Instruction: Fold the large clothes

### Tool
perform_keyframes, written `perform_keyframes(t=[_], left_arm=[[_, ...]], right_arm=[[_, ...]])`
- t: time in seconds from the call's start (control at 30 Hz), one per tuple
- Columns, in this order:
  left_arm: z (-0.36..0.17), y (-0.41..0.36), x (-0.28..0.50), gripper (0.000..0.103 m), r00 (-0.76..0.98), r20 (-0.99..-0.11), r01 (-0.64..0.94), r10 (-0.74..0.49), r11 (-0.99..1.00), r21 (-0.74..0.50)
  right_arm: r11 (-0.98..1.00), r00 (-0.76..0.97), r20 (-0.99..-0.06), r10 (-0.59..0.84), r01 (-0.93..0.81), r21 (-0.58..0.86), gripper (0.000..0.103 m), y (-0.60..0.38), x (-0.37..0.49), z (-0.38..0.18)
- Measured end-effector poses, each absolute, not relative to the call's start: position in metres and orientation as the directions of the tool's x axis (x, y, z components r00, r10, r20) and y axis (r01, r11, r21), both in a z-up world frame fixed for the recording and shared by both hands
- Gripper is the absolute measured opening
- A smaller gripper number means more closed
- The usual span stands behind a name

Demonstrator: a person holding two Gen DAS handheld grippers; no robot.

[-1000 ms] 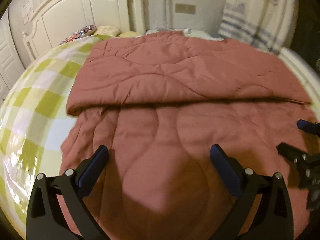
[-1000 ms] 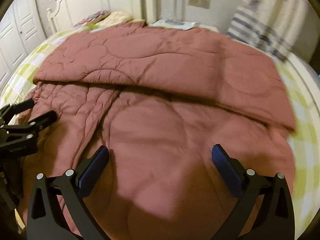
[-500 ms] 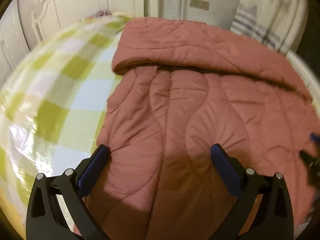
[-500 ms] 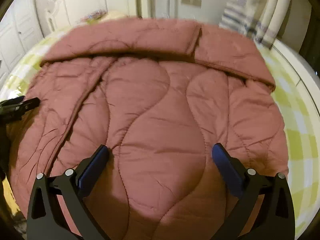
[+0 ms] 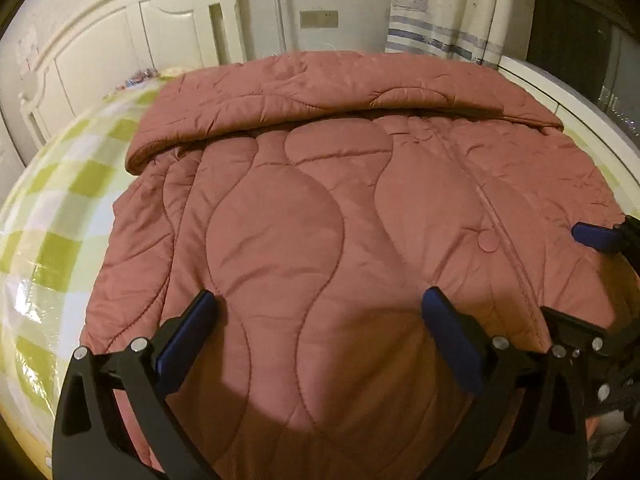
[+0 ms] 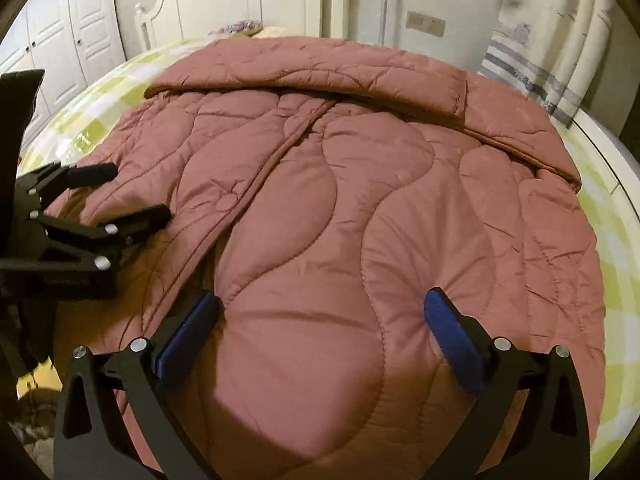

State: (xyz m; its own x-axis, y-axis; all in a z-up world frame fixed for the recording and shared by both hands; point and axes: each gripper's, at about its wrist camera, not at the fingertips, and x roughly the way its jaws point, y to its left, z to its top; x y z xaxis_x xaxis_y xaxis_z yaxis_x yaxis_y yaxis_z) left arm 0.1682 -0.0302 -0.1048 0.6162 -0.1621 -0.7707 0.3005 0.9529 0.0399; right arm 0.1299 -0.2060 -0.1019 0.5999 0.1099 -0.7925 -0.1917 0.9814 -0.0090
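A large dusty-pink quilted coat (image 5: 320, 208) lies spread on the bed, its far part folded back toward me as a flap (image 5: 320, 92). It also fills the right wrist view (image 6: 340, 200), with a front placket and round button (image 6: 226, 202). My left gripper (image 5: 320, 308) is open and empty, its blue pads resting over the near hem. My right gripper (image 6: 320, 308) is open and empty over the near hem too. The right gripper also shows at the right edge of the left wrist view (image 5: 588, 280), and the left gripper at the left of the right wrist view (image 6: 120, 192).
The bed has a green and white checked sheet (image 5: 52, 216). A white headboard (image 5: 120, 40) and wardrobe doors (image 6: 72, 40) stand behind. A striped curtain (image 5: 440, 12) hangs at the back right. The bed's white side rail (image 6: 608, 160) runs along the right.
Both grippers have drawn back and down toward the coat's near hem. More of the coat shows in both views. Both stay open.
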Motion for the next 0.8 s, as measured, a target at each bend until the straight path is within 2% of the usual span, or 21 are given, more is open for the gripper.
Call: perform_keyframes(t=[0.13,0.23,0.3,0.43,0.5,0.6,0.63,0.7,0.73,0.8], left_arm=[[-0.102,-0.005,0.163,0.101,0.626,-0.761,0.263,-0.171,0.965,0.0],[-0.111,0.016,0.154,0.101,0.632,-0.763,0.219,-0.133,0.976,0.012],[-0.113,0.026,0.15,0.101,0.653,-0.741,0.226,-0.16,0.974,-0.012],[-0.102,0.025,0.147,0.101,0.651,-0.747,0.19,-0.133,0.982,-0.008],[-0.09,0.015,0.133,0.101,0.673,-0.717,0.228,-0.18,0.973,-0.03],[-0.082,-0.01,0.107,0.101,0.723,-0.663,0.315,-0.194,0.947,0.067],[-0.089,-0.023,0.102,0.101,0.726,-0.667,0.341,-0.169,0.93,0.135],[-0.109,-0.037,0.102,0.101,0.703,-0.698,0.356,-0.136,0.917,0.179],[-0.11,-0.029,0.101,0.101,0.716,-0.677,0.339,-0.17,0.932,0.125],[-0.111,-0.019,0.106,0.101,0.681,-0.702,0.348,-0.208,0.936,0.06]], right_arm=[[0.994,0.637,-0.768,0.062,-0.109,-0.011,0.098,-0.236,0.118,-0.091],[0.999,0.644,-0.764,0.049,-0.05,0.021,0.099,-0.272,0.109,-0.104],[0.996,0.687,-0.722,0.083,-0.068,0.05,0.098,-0.287,0.098,-0.111],[0.999,0.693,-0.721,0.028,-0.034,0.006,0.098,-0.277,0.087,-0.106],[0.998,0.715,-0.698,0.044,-0.058,0.004,0.098,-0.265,0.08,-0.101],[0.99,0.743,-0.662,0.096,-0.138,-0.011,0.098,-0.242,0.07,-0.101],[0.985,0.732,-0.669,0.124,-0.173,-0.006,0.098,-0.236,0.069,-0.107],[0.985,0.748,-0.653,0.12,-0.173,-0.017,0.099,-0.231,0.07,-0.117],[0.985,0.75,-0.649,0.128,-0.171,-0.002,0.099,-0.234,0.07,-0.119],[0.983,0.735,-0.666,0.131,-0.182,-0.008,0.098,-0.237,0.072,-0.116]])
